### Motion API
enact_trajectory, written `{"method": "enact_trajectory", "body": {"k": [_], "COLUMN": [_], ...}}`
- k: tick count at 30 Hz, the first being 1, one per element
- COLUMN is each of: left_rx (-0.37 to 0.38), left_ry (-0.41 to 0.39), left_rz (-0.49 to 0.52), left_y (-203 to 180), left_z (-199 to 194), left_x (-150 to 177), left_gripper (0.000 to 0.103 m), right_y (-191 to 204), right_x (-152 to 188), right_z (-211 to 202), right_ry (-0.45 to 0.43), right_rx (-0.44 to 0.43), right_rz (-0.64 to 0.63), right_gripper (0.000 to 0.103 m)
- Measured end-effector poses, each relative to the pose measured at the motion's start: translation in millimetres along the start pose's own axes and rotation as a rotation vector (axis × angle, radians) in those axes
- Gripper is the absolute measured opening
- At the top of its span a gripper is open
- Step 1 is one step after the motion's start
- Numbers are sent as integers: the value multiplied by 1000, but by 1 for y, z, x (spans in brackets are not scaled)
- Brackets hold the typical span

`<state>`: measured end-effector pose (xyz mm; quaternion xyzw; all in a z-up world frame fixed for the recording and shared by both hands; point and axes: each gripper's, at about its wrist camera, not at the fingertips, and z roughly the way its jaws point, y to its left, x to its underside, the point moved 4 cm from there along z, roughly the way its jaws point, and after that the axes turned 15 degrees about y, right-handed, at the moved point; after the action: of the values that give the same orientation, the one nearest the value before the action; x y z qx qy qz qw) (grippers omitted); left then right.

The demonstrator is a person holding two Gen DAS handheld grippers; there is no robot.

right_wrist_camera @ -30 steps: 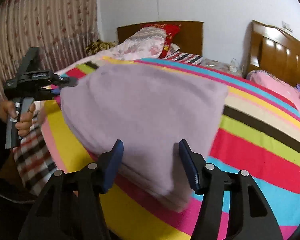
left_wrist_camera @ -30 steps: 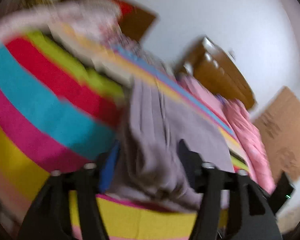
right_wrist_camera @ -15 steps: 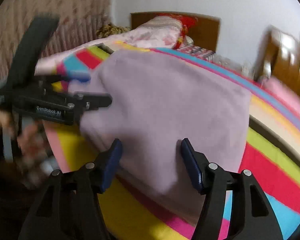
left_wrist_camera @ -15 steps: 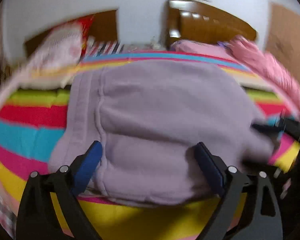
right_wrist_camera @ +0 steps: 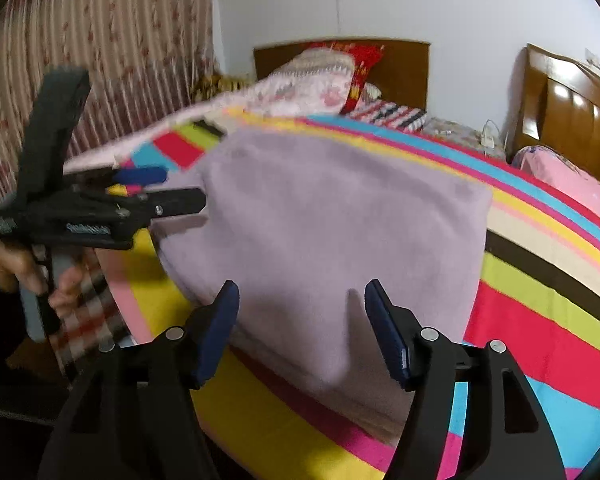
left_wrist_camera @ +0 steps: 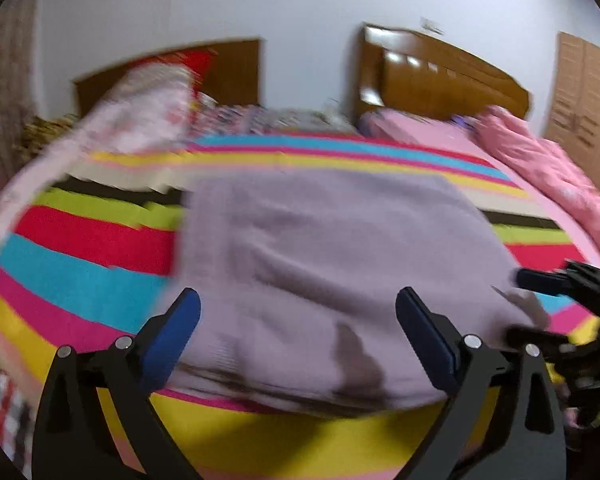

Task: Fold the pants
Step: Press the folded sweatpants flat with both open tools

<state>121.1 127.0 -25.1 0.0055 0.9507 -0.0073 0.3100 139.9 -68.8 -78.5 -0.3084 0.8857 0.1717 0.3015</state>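
The lilac fleece pants [left_wrist_camera: 332,276] lie folded in a thick rectangle on the striped bedspread [left_wrist_camera: 80,256]; they also show in the right wrist view [right_wrist_camera: 332,232]. My left gripper [left_wrist_camera: 298,320] is open and empty, just above the near edge of the pants; it also shows in the right wrist view [right_wrist_camera: 172,186] at the pants' left edge. My right gripper [right_wrist_camera: 302,312] is open and empty over the near corner of the pants; it also shows in the left wrist view [left_wrist_camera: 540,304] at the pants' right edge.
Pillows and a pink patterned quilt [right_wrist_camera: 300,88] lie at the bed's head by a wooden headboard [right_wrist_camera: 400,68]. A second bed with pink bedding [left_wrist_camera: 540,160] stands to the right. A striped curtain [right_wrist_camera: 120,60] hangs on the left. The bed's near edge [left_wrist_camera: 300,440] is close below me.
My left gripper has let go of the pants, opened wide and swung round to face them from the near edge. The pants now lie flat. My right gripper stays open.
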Motion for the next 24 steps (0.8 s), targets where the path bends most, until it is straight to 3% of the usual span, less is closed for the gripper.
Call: {"method": "enact_trajectory", "body": {"k": [2,3,4,5,7,9,13,17,20,22,24], "left_rx": [-73,-99,-99,-66,19,101,46,-106,-82,-49,-43], "left_ry": [30,99,152,189,186,184,178,141,149,158,162], "left_rz": [-32,-49,-55,-74,-153,-220,-173,-68,-85,-115,-120], "left_y": [13,19,22,26,38,48,43,27,30,37,40], "left_z": [11,25,36,45,46,47,44,35,36,36,37], "left_x": [-2,0,4,10,17,22,17,8,7,8,9], "left_gripper": [100,100,100,101,101,102,102,102,102,102,102], "right_y": [6,10,22,31,45,45,29,23,37,58,72], "right_x": [-6,-7,-2,3,9,7,-8,-27,-38,-29,-23], "right_z": [7,13,27,31,33,30,18,10,23,46,50], "right_ry": [10,39,122,125,137,156,139,68,98,235,235], "right_rx": [-66,-92,-144,-87,3,-10,-102,-157,-204,-310,-239], "right_rz": [3,-15,-62,-122,-226,-244,-166,-94,-125,-189,-255], "right_gripper": [71,71,74,76,77,77,77,86,87,89,90]}}
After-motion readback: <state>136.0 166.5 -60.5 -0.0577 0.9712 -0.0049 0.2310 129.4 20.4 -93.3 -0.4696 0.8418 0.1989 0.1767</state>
